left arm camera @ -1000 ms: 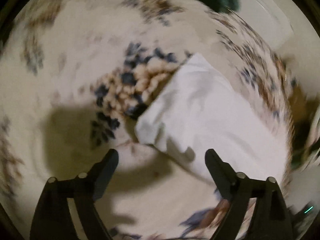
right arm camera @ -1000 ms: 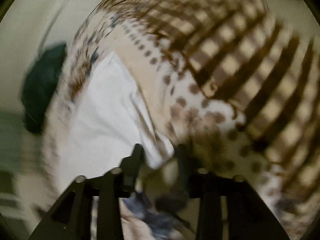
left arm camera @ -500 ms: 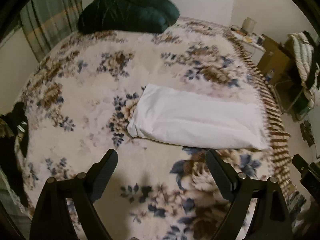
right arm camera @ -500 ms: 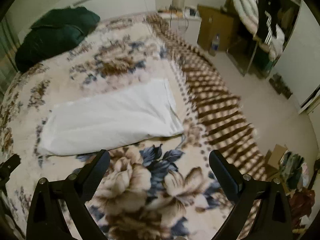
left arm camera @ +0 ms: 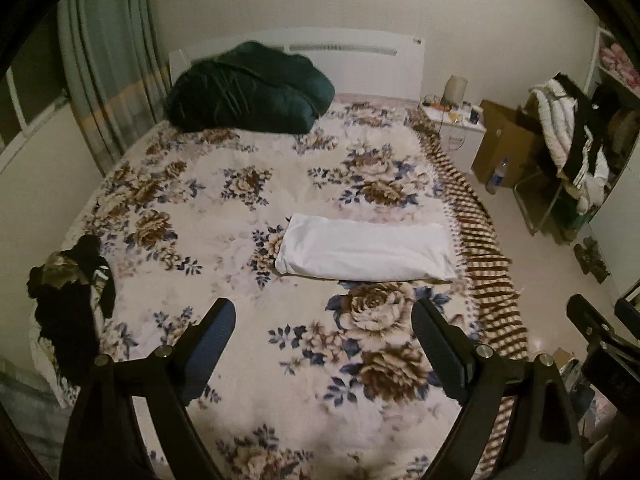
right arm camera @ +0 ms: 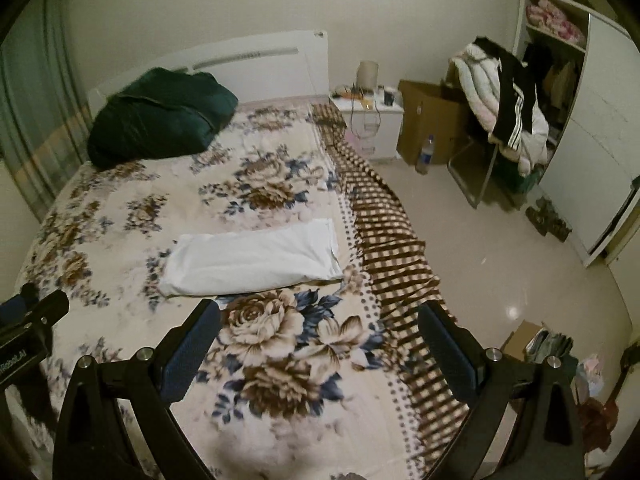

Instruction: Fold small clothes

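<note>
A white cloth (left arm camera: pixel 366 252) lies folded into a long flat rectangle on the floral blanket (left arm camera: pixel 240 200) of the bed, near its right edge. It also shows in the right wrist view (right arm camera: pixel 254 258). My left gripper (left arm camera: pixel 324 312) is open and empty, held high above the bed and well short of the cloth. My right gripper (right arm camera: pixel 320 314) is open and empty too, raised above the bed's near right part. Each gripper's body shows at the edge of the other's view.
A dark green bundle (left arm camera: pixel 248 88) lies at the headboard. A dark garment pile (left arm camera: pixel 68 300) sits at the bed's left edge. A nightstand (right arm camera: pixel 368 120), cardboard box (right arm camera: pixel 428 128), bottle (right arm camera: pixel 425 156) and clothes-laden chair (right arm camera: pixel 504 112) stand right of the bed.
Both grippers have let go of the white cloth, opened and pulled back and up, away from the bed. The cloth now lies flat, folded.
</note>
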A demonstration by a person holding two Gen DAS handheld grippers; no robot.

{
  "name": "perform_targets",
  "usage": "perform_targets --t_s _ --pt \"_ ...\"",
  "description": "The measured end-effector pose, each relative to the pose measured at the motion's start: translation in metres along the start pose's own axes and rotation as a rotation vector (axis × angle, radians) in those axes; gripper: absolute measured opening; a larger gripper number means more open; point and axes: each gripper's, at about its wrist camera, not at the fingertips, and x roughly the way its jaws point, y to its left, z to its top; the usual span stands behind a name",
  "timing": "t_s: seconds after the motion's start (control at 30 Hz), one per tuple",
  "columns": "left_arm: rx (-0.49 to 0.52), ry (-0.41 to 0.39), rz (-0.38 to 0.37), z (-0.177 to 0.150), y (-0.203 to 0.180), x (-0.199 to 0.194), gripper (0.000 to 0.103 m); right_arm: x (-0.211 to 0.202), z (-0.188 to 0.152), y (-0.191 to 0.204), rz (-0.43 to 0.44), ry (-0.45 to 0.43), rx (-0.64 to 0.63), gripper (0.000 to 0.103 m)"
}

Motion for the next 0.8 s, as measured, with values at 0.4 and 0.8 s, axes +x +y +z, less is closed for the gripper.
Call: perform_targets --t_s 0.4,0.8 --pt "-0.033 -0.085 0.04 -0.045 -0.016 -0.134 0.09 -0.189 -0.03 -0.04 0.062 -0.134 -0.051 0.101" --pt "-0.015 -0.135 0.056 -0.051 -0.022 -0.175 0.102 -0.251 -0.03 -0.053 0.082 -0.169 -0.071 0.103"
